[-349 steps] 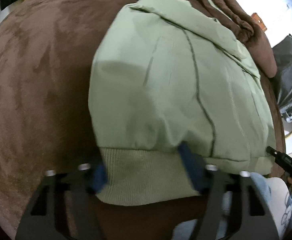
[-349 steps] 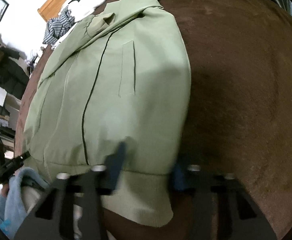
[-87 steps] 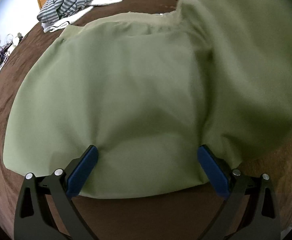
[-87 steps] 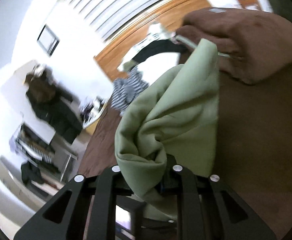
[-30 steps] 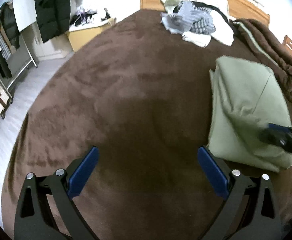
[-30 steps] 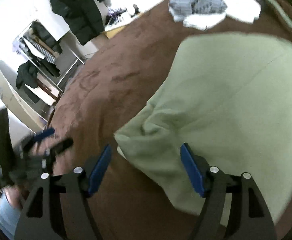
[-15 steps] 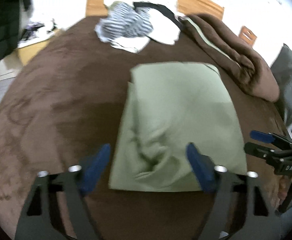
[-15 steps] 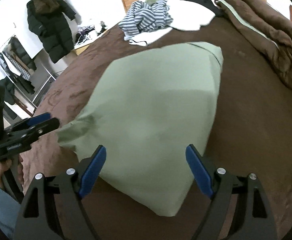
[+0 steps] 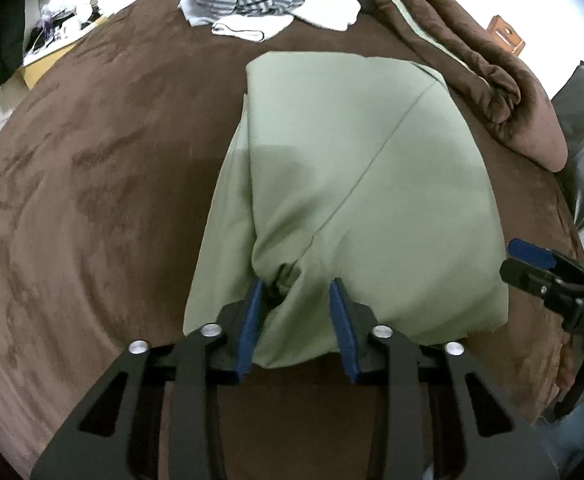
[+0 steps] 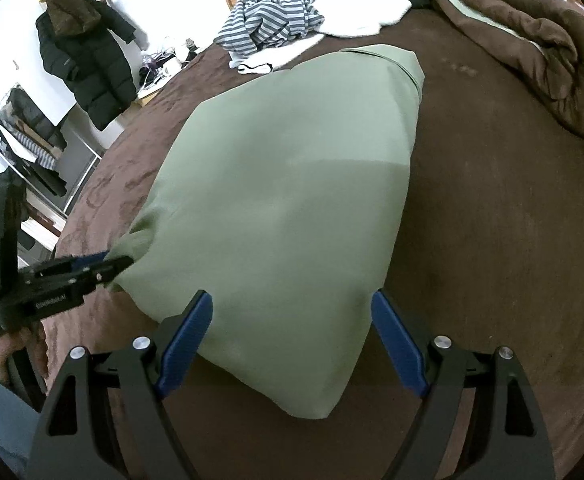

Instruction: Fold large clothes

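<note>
On the near hem: your left gripper (image 9: 296, 286) is down at the bunched near-left corner of the green jacket (image 9: 356, 184), where half a second back it hung short of the cloth.
Left jaws: closing right now, a pinch of green fabric between the blue pads; whether they press it yet, you cannot tell.
What changed: a second ago this gripper looked over bare brown cover with jaws wide; now both tools sit at the near edge.
Meaning: the jacket lies as a folded slab on the brown bedspread (image 9: 91, 184), so I judge you are taking corners for one more fold.
Right gripper (image 10: 292, 320): jaws wide, straddling the near-right corner, nothing pinched.
Left of the jacket: open bedspread, a dark coat (image 10: 87, 60) hanging by the wall, a clothes rack below it.
Beyond it: striped garment (image 10: 269, 16) and white clothes (image 10: 356, 4), near the far edge, apart from it.
Right of it: a rumpled brown blanket (image 9: 476, 56), close to the far-right corner; a fold away from you could run into it.
</note>
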